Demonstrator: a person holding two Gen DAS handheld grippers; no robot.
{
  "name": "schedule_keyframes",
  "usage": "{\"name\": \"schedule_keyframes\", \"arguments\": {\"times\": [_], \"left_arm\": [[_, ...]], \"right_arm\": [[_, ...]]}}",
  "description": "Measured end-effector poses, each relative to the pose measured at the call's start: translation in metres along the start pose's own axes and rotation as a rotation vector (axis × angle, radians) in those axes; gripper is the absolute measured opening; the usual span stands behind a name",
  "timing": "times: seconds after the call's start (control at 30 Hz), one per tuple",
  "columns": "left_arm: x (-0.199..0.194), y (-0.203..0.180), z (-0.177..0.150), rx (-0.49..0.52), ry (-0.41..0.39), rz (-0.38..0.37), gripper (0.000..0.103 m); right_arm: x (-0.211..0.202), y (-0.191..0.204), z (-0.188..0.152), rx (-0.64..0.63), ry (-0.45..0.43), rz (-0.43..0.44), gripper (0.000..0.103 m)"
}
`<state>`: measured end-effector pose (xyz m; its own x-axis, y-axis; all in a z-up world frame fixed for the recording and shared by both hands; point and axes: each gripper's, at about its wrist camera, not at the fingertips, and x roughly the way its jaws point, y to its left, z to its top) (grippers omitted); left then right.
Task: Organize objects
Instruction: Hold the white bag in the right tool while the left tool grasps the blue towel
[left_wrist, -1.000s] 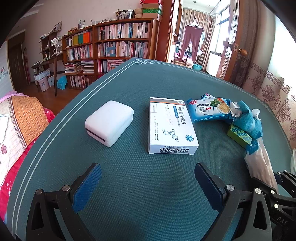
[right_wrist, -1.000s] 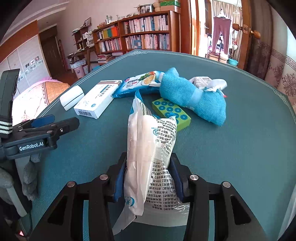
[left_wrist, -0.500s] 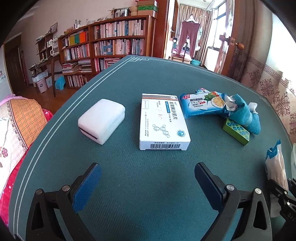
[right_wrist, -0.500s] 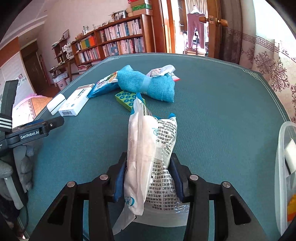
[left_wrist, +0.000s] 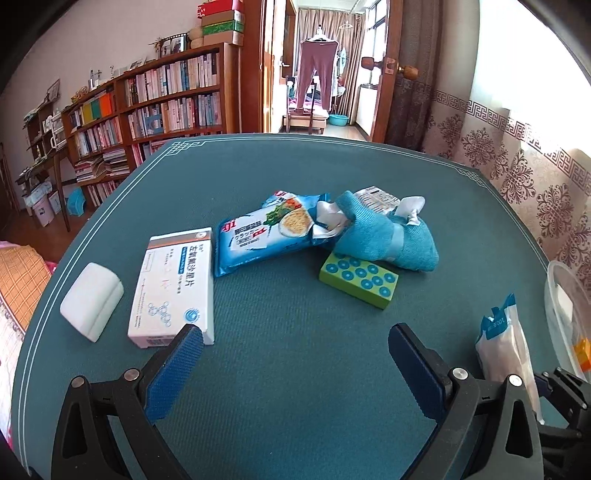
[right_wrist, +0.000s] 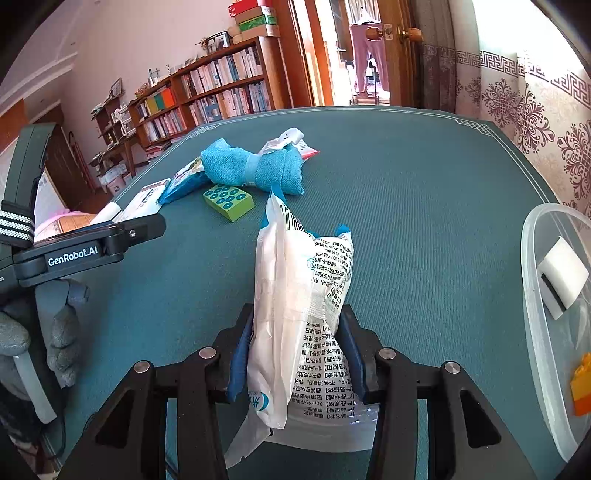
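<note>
White plastic packet (right_wrist: 303, 314), pinched between the right gripper (right_wrist: 295, 354) jaws, has travelled from beside the green block (right_wrist: 228, 201) to just short of the clear bin (right_wrist: 532, 295) at the table's right edge; drop-off looks next. Left gripper (left_wrist: 295, 373) hangs open, now facing the towel (left_wrist: 384, 236) cluster.

Left gripper (left_wrist: 295, 354) hangs open over green table (left_wrist: 295, 369); white box (left_wrist: 173, 284) beside snack packet (left_wrist: 266, 236).
</note>
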<state>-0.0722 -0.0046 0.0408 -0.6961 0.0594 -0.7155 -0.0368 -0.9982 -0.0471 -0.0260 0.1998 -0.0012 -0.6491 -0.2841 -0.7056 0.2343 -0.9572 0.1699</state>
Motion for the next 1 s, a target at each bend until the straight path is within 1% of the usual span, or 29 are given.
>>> {"name": "schedule_keyframes", "arguments": {"times": [0.1,0.23,0.37,0.57,0.73,0.83,1.0], "left_arm": [[0.01,-0.012,0.012,0.018,0.006,-0.025,0.102],[0.028,-0.023,0.025,0.007,0.043,-0.055,0.102],[0.034,-0.03,0.036,0.001,0.038,-0.067,0.102],[0.05,-0.034,0.054,-0.052,0.064,-0.113,0.102],[0.068,-0.039,0.067,-0.084,0.081,-0.102,0.102],[0.073,-0.044,0.068,-0.084,0.079,-0.086,0.102],[0.073,-0.058,0.063,-0.05,0.097,-0.126,0.102]], "right_arm": [[0.0,-0.001,-0.001,0.006,-0.001,0.005,0.046],[-0.001,-0.001,-0.001,0.013,-0.002,0.013,0.046],[-0.001,-0.003,-0.002,0.026,-0.005,0.025,0.046],[-0.001,-0.004,-0.002,0.037,-0.007,0.033,0.046],[-0.001,-0.005,-0.002,0.037,-0.008,0.034,0.046],[-0.001,-0.005,-0.002,0.037,-0.008,0.033,0.046],[-0.001,-0.005,-0.002,0.038,-0.008,0.034,0.046]]}}
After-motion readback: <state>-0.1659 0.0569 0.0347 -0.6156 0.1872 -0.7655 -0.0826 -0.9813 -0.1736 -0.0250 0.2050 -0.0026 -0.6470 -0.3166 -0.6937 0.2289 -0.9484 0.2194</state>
